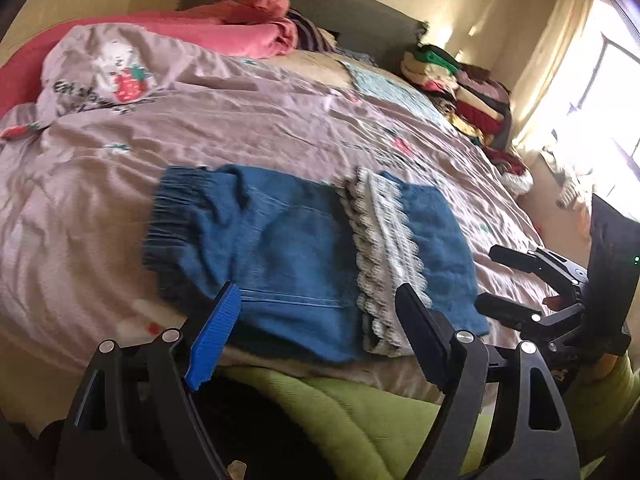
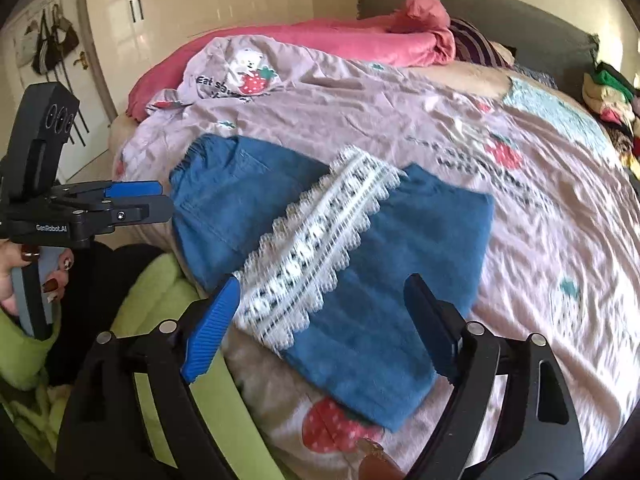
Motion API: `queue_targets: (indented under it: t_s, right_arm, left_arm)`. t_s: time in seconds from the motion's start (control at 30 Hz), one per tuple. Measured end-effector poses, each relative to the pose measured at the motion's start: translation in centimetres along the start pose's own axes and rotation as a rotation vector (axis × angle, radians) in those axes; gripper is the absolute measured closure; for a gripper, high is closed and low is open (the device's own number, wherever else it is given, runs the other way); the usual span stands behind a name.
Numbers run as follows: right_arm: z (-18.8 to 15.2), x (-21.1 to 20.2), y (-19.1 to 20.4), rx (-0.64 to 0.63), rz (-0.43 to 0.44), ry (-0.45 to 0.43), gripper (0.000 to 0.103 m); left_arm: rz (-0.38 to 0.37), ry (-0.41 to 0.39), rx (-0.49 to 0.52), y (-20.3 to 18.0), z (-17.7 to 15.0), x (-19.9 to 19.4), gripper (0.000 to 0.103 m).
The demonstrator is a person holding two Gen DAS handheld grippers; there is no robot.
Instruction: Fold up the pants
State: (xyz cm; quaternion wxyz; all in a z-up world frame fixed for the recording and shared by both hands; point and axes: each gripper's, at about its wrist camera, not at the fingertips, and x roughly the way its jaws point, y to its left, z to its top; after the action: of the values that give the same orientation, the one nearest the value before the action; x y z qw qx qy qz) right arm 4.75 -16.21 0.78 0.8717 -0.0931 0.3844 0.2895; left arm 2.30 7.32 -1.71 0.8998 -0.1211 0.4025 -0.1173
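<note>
Two grippers in view, both held above the near edge of the bed, neither touching cloth. Left gripper: fingers spread wide, blue ribbed pad on one side and black pad on the other, nothing between them; seen from the right wrist view it sits at the left of frame, gripped by a hand with dark painted nails. Right gripper: fingers likewise wide apart and empty; in the left wrist view it appears at the right edge, fingers spread. Pants: blue, folded into a compact block, lying flat on the mauve strawberry-print duvet near the bed's front edge. Elastic waistband end points toward the left; a white lace trim band crosses the top of the folded stack diagonally. Motion blur softens the fabric detail in both views. A pink blanket is bunched at the far side against the grey headboard. A pile of folded clothes sits at the far right of the bed. Green quilted fabric shows in the foreground below the bed edge. White wardrobe doors stand behind.
</note>
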Motion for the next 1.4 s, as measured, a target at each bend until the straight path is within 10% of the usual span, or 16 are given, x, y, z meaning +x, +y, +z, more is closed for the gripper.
queue_targets:
  t_s: [0.53,0.7,1.0,1.07,1.23,1.4]
  right_arm:
    - [10.2,8.8,5.1,-0.218,0.091,0.029,0.019]
    - [13.1,13.2,6.7,-0.222,0.202,0.111,0.019]
    - [14.5,20.1,12.0,-0.330,0.346,0.264,0.020]
    - [14.2,21.5,12.6,-0.345,0.399,0.308,0.052]
    - [14.3,19.5,9.9,-0.288,0.512,0.235,0.078]
    - [14.0,12.3,2.8,-0.173,0.621,0.056,0.080]
  left_arm:
    - [0.111,0.047,-0.170,7.5,0.0,3.1,0.019]
    - [0.089,0.067,-0.181,7.9,-0.4,4.5,0.050]
    - [0.070,0.063,-0.187,8.2,-0.6,4.6,0.052]
    - [0.062,0.065,-0.193,8.4,-0.5,4.7,0.052]
    - [0.026,0.042,-0.205,8.5,-0.1,3.4,0.047]
    - [-0.035,-0.008,-0.146,6.1,1.0,1.2,0.028]
